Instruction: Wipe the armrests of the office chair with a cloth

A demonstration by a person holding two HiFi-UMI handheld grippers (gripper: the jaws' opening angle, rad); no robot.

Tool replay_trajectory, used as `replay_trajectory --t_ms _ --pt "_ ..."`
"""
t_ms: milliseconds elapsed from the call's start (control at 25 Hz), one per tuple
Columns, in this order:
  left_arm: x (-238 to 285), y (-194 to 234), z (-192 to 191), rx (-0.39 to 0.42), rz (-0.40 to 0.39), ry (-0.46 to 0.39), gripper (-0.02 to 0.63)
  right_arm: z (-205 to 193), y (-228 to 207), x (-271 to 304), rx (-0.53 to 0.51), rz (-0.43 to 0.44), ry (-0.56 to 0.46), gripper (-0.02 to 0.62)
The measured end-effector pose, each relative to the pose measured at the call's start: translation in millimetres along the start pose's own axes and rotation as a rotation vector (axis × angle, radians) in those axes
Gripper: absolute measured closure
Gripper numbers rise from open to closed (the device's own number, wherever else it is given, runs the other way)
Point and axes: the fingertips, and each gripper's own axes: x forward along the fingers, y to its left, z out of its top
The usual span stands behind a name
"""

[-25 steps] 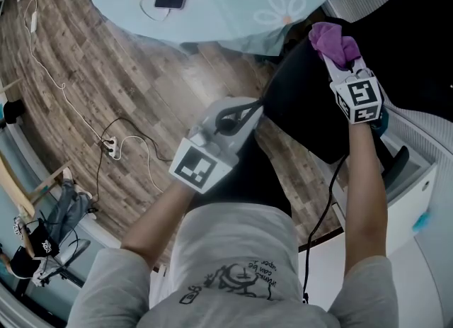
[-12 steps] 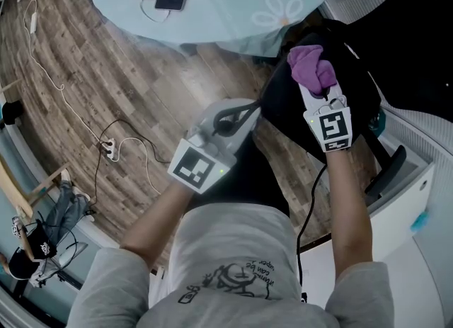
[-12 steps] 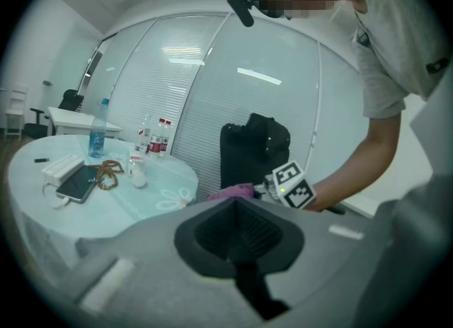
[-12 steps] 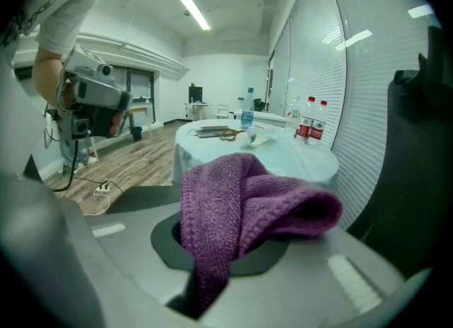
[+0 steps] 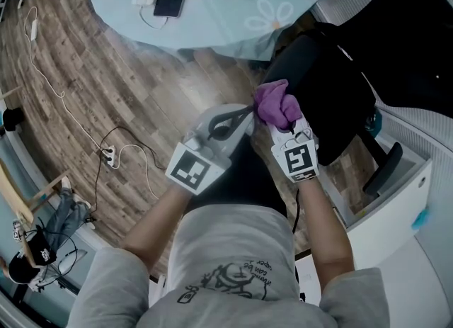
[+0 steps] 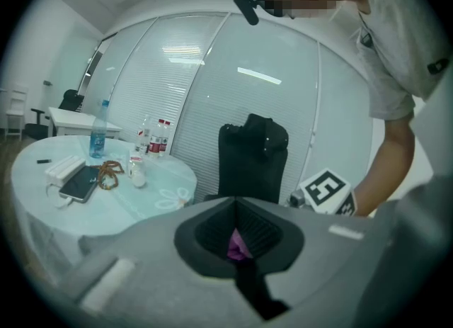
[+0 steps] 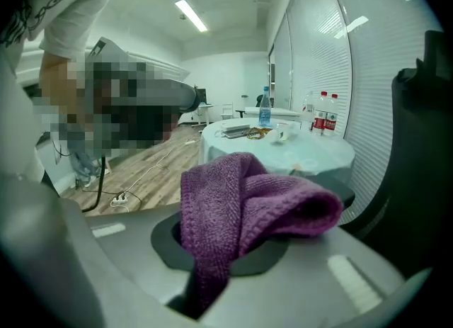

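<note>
The right gripper (image 5: 284,125) has carried the purple cloth (image 5: 274,103) from the upper right to the frame's centre, beside the left gripper (image 5: 233,117).

cloth (image 5: 277,103) at office chair's (image 5: 329,96) left edge, table (image 5: 212,18) beyond

- My left gripper (image 5: 237,115): grey shell, black-and-white marker cube (image 5: 192,168).
- My right gripper (image 5: 287,127): same grey, matching cube (image 5: 299,160), black cable (image 5: 295,220) trailing.
- I'm wearing a grey short-sleeved T-shirt (image 5: 233,241), dark print (image 5: 237,280).

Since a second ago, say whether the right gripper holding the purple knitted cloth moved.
Yes. The right gripper carried the purple knitted cloth leftward across the black office chair toward the left gripper.
</note>
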Motion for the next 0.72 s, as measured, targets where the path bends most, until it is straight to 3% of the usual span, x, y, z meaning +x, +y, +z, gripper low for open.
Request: replay_trajectory --t_ms 200,360,720 --pt "-10 -5 26 0.017 0.01 -0.025 0.603 20 -13 -12 0.055 -0.018 -0.01 0.554" --pt "-23 -12 62 0.025 0.017 -0.056 0.604 76 -15 -46 0.088 -0.045 -0.096 0.554" --pt "-56 -41 161 0.097 0.036 -0.122 0.603 204 1 -140 0.055 -0.115 -0.301 0.553"
